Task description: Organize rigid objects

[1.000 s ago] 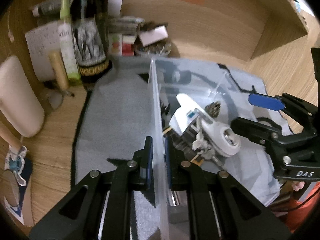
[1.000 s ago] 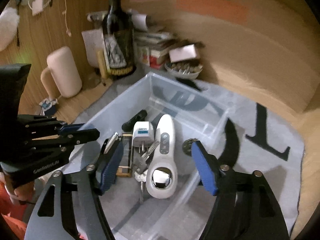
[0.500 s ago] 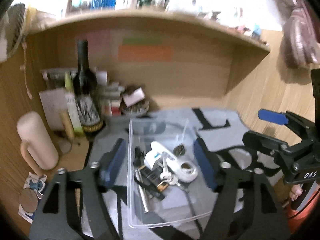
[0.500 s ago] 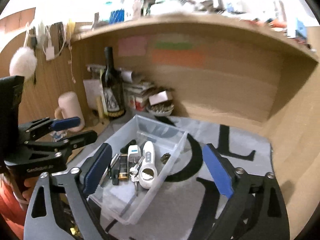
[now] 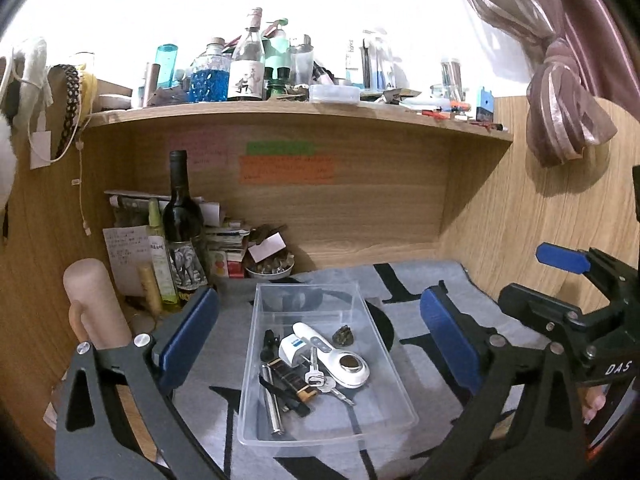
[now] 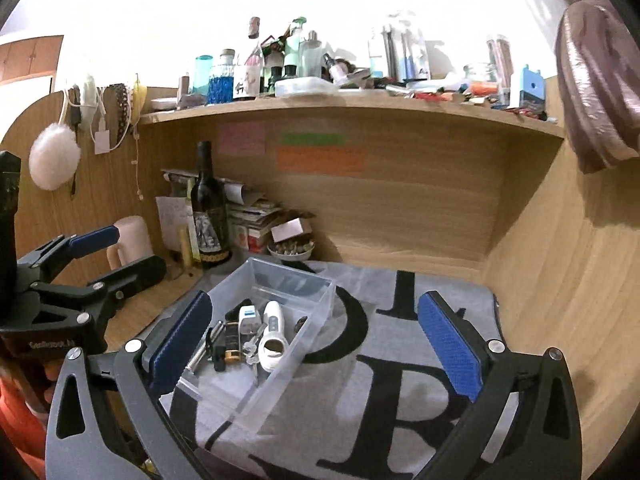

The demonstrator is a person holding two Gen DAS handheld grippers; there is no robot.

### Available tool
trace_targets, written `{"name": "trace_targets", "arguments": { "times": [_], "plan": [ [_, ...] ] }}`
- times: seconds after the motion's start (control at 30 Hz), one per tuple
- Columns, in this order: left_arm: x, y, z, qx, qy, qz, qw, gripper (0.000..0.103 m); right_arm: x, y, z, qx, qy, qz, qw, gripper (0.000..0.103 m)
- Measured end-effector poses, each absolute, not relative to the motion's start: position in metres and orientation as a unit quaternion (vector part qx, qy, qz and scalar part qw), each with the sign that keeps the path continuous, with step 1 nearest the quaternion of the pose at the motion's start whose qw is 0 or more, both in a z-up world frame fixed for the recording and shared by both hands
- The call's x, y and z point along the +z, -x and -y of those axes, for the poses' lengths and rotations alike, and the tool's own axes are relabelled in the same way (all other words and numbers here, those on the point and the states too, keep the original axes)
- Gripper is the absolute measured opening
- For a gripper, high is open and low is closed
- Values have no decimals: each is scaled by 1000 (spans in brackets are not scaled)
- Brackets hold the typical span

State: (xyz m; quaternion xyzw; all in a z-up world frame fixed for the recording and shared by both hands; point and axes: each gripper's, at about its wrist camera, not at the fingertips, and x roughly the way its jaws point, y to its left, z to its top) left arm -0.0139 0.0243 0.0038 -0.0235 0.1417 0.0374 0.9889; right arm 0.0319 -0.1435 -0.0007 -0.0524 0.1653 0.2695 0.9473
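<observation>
Your L gripper (image 5: 318, 336) and R gripper (image 6: 316, 344) both spread wide, empty, raised above the bin (image 5: 384, 344) mid-desk, tilted down.

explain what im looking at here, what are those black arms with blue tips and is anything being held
Those are hand-held tongs, one in each of a person's hands, not a robot. Each picture comes from a camera mounted on one tool, looking along its blue pads.

In the left view you see the left tongs; the right view shows the right tongs. Both are wide open and hold nothing.

On the grey lettered mat sits a clear plastic bin holding a white handheld device, keys and small dark items. A wine bottle stands behind.
</observation>
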Motion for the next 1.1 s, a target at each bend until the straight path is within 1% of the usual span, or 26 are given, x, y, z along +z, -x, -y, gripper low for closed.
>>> {"name": "trace_targets", "arguments": {
  "times": [0.4, 1.1],
  "plan": [
    [6, 25, -19, 37, 18, -129, 991, 103, 2, -24, 150, 262, 46, -157, 951, 103],
    [2, 20, -22, 28, 21, -134, 990, 103, 3, -24, 148, 251, 30, -158, 955, 103]
  ]
}}
